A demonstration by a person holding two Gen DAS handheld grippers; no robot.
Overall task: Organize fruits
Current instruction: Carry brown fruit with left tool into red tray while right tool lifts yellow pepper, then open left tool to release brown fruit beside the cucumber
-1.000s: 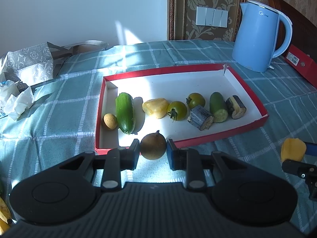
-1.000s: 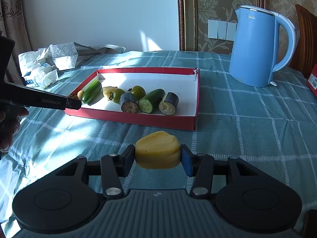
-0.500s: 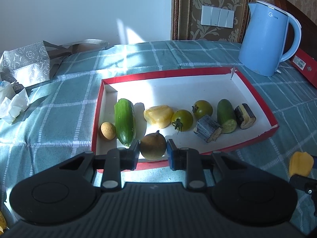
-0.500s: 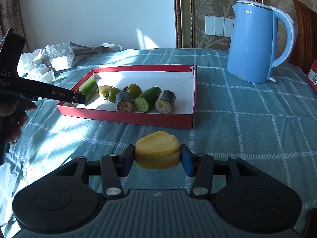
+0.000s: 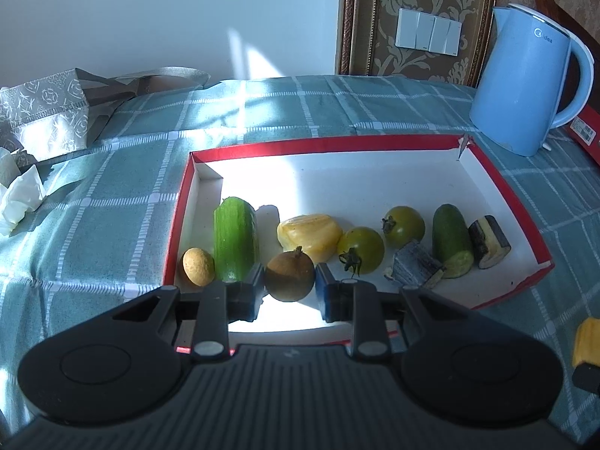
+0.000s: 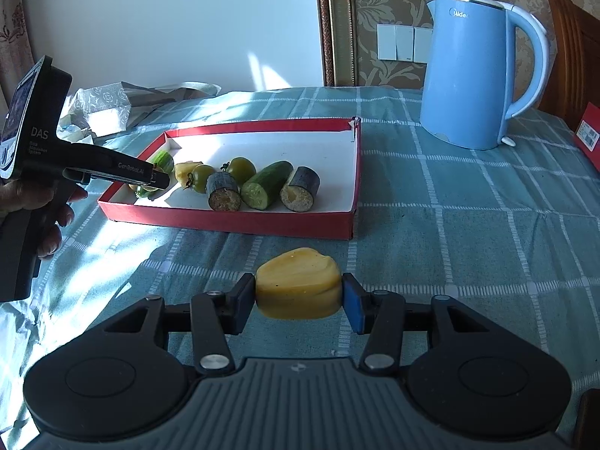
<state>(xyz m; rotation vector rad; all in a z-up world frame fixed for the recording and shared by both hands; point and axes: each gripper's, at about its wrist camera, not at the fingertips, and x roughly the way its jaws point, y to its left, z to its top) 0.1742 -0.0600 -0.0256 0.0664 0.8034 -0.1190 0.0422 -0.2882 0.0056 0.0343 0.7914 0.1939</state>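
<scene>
Over the last second the left tool [image 5: 289, 285], clamped on a round, matte brown stemmed fruit [image 5: 289, 276], has carried it past the near rim into the shallow red-walled white cardboard tray [image 5: 517, 206], at about six o'clock beside the ribbed cucumber piece [image 5: 235, 238], so only release seems left. The right tool [image 6: 298, 302] grips a smooth, waxy yellow wedge [image 6: 298, 288] (a lobed fruit piece) above the checked teal cloth of the desk [image 6: 468, 232], short of the tray.

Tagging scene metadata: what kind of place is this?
Likely a home dining room: checked tablecloth, electric kettle on the table, wooden chair behind it, wallpaper with light switches.
</scene>
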